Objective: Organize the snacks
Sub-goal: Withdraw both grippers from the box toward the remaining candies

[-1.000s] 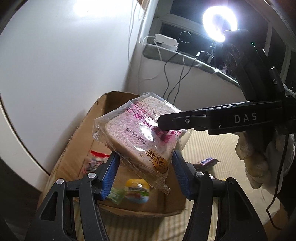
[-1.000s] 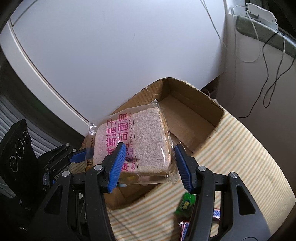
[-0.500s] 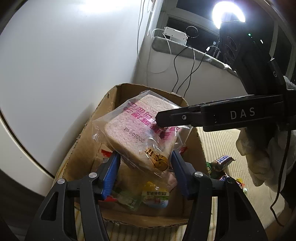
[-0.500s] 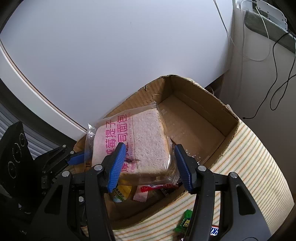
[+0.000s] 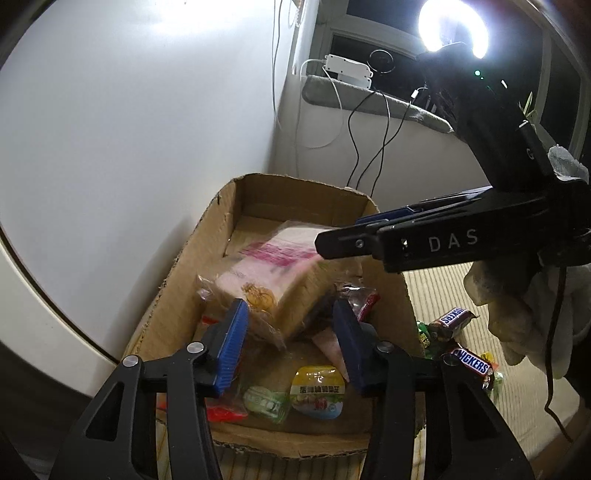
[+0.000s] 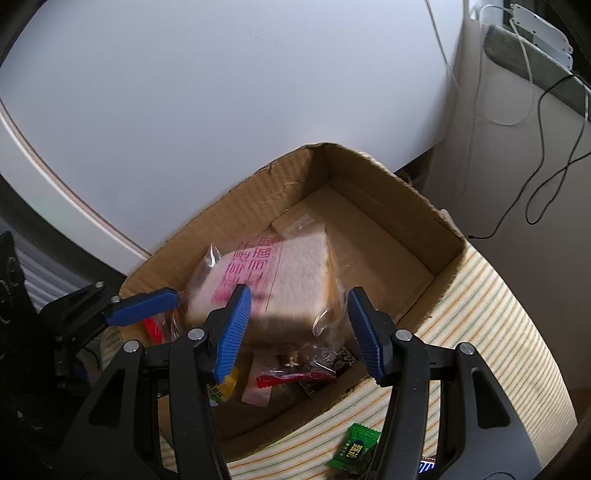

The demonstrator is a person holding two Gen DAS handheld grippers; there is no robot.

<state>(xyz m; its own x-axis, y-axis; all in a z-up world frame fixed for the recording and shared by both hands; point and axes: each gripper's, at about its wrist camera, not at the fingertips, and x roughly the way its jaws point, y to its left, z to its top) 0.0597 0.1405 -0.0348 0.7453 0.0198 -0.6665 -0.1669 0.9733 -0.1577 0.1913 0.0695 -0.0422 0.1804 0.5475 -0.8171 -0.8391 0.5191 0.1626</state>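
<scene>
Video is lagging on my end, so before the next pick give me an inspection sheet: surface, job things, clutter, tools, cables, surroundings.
Surface: striped mat, box standing on it.
Job's things: bread packet, blurred, inside the cardboard box over small snack packets; Snickers bars and a green candy on the mat outside.
Clutter: nothing seen.
Tools: left tool has just been closing, bread corner between its jaws, apparently not gripped; right tool open around the bread, held by a gloved hand.
Cables: black cable hangs below a white power strip.
Surroundings: white wall behind the box; ring light lit.
</scene>
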